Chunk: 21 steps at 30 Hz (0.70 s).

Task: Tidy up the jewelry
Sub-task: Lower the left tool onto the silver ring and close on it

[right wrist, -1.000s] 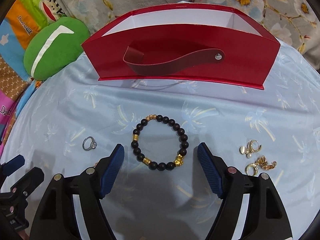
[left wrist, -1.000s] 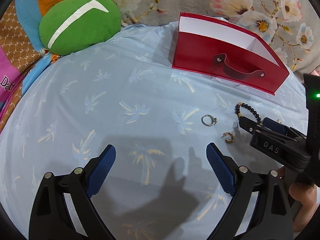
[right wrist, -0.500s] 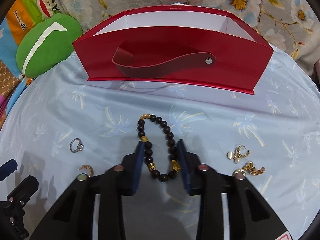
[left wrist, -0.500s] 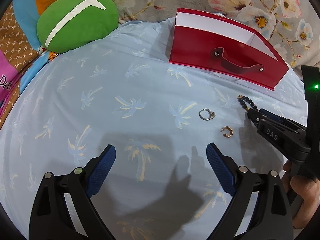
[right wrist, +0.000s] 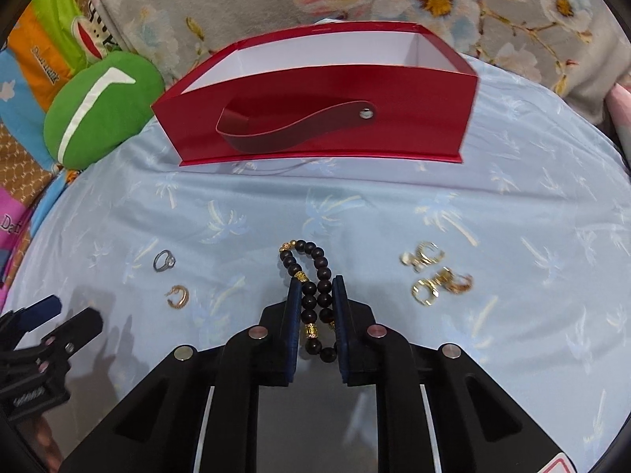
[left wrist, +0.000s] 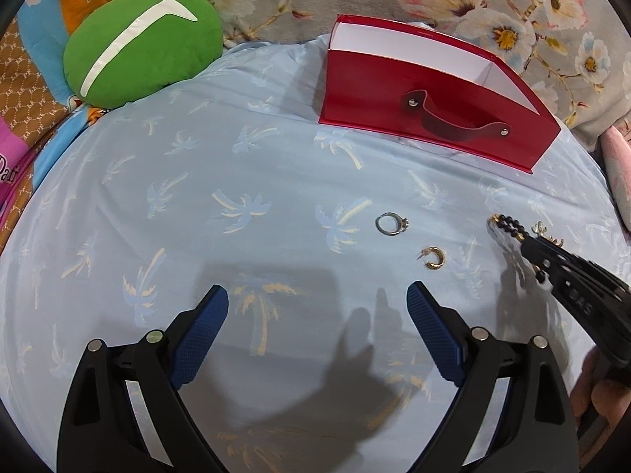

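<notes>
Squeezing a beaded bracelet point(right wrist: 311, 295) into a narrow loop, the right claw point(right wrist: 314, 295) is seen with its jaws closing, both pads pressed against the beads. The bracelet is pinched lengthwise: its long axis runs straight ahead of the claw, and the far end of the loop projects beyond the fingertips. The left claw point(left wrist: 317, 317) is held wide open and empty over the blue palm-print sheet point(left wrist: 236, 197), so the right hand is judged the nearer and the working one.

Just left of the right claw, a gold hoop earring point(right wrist: 177, 296) and, slightly farther, a silver ring point(right wrist: 164, 261) are laid on the sheet. To its right, a cluster of gold earrings point(right wrist: 432, 276) is found, close but not touching the bracelet.

Directly ahead, well beyond the bracelet, an open red box point(right wrist: 315, 118) with a strap handle is placed, its white interior exposed. It is judged the likely destination. No obstacle is seen between claw and box; only the front wall must be cleared. A green cushion point(right wrist: 98, 118) lies far to the left, off the path.
</notes>
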### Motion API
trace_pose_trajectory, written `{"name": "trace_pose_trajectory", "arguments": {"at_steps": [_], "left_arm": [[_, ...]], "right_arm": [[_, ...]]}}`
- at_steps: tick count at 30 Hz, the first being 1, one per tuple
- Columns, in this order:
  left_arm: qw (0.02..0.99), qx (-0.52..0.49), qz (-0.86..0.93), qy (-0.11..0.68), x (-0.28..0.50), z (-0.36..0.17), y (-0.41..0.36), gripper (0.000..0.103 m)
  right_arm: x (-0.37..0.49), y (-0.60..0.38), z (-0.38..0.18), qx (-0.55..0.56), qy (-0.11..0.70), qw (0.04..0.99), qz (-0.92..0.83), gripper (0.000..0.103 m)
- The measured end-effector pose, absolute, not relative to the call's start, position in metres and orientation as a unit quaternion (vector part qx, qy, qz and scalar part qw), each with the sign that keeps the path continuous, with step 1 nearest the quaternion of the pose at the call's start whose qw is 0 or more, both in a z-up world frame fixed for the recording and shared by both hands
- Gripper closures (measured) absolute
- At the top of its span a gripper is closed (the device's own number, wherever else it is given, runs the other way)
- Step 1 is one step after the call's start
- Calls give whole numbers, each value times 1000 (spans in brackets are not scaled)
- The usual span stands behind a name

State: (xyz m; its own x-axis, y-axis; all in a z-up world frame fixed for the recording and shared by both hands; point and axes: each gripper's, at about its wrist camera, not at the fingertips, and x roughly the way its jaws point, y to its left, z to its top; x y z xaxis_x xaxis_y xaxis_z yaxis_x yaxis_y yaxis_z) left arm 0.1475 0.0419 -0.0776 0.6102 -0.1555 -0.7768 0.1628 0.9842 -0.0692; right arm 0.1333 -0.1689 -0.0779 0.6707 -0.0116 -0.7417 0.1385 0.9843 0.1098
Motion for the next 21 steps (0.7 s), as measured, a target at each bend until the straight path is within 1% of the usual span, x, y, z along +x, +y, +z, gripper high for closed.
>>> {"name": "trace_pose_trajectory", "arguments": {"at_steps": [8, 10, 11, 12, 14, 15, 18, 21], "left_arm": [[892, 10, -117, 437, 173, -82, 9, 14], [888, 6, -119, 444, 185, -86, 1, 17], [886, 2, -121, 447, 190, -89, -1, 21], [883, -4, -121, 454, 196, -93, -3, 31], [888, 4, -113, 445, 199, -94, -7, 36], [888, 9, -114, 446, 200, -95, -9, 41], [891, 12, -114, 439, 200, -95, -10, 46], [894, 21, -119, 431, 199, -96, -13, 58]], "right_arm": [[89, -190, -78, 112, 409, 904, -47, 88], [84, -193, -78, 115, 409, 904, -48, 88], [82, -194, -78, 115, 409, 904, -49, 88], [80, -195, -77, 116, 408, 904, -50, 88], [77, -197, -76, 118, 406, 905, -49, 88], [76, -197, -75, 119, 404, 906, -48, 88], [75, -199, -75, 122, 401, 907, -45, 88], [75, -199, -74, 125, 400, 907, -40, 88]]}}
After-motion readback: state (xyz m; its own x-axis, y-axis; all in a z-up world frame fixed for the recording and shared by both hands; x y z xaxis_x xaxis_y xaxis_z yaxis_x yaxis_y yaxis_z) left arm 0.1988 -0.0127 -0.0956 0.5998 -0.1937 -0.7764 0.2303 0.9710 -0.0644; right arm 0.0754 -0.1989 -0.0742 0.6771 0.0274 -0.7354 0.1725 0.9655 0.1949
